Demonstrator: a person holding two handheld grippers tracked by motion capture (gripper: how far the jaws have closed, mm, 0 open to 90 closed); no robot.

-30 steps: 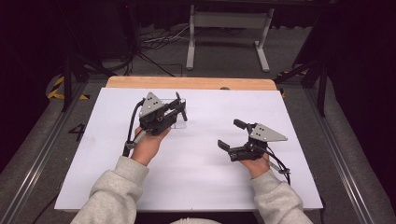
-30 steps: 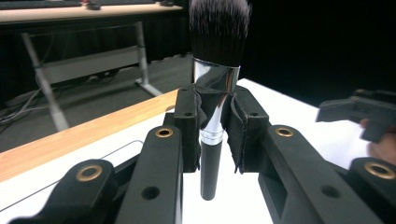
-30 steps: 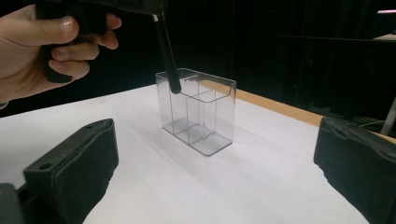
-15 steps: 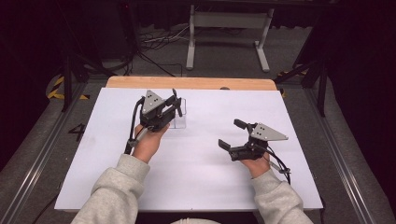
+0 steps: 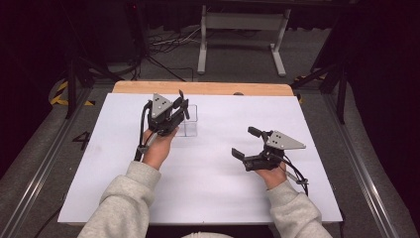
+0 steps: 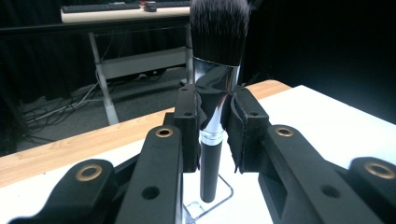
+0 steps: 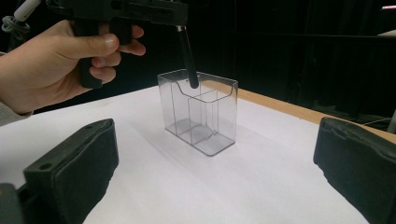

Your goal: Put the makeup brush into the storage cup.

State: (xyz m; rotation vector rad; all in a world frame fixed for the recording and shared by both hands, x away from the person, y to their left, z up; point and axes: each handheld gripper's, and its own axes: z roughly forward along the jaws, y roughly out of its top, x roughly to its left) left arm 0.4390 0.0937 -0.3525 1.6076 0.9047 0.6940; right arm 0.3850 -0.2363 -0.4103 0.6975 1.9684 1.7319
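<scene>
Black-bristled brush (image 6: 215, 93) clamped, left hand-held gripper (image 6: 215, 126)

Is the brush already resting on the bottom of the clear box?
No, the brush handle tip hangs at the clear box rim.

Left gripper (image 5: 181, 105) raised at the far left, jaws clamped on a brush (image 6: 215, 74), right gripper (image 5: 243, 142) low at the right, jaws spread wide, empty

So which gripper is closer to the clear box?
Left. The left gripper holds a makeup brush right over the clear box; the right gripper waits open, off to its side.
</scene>
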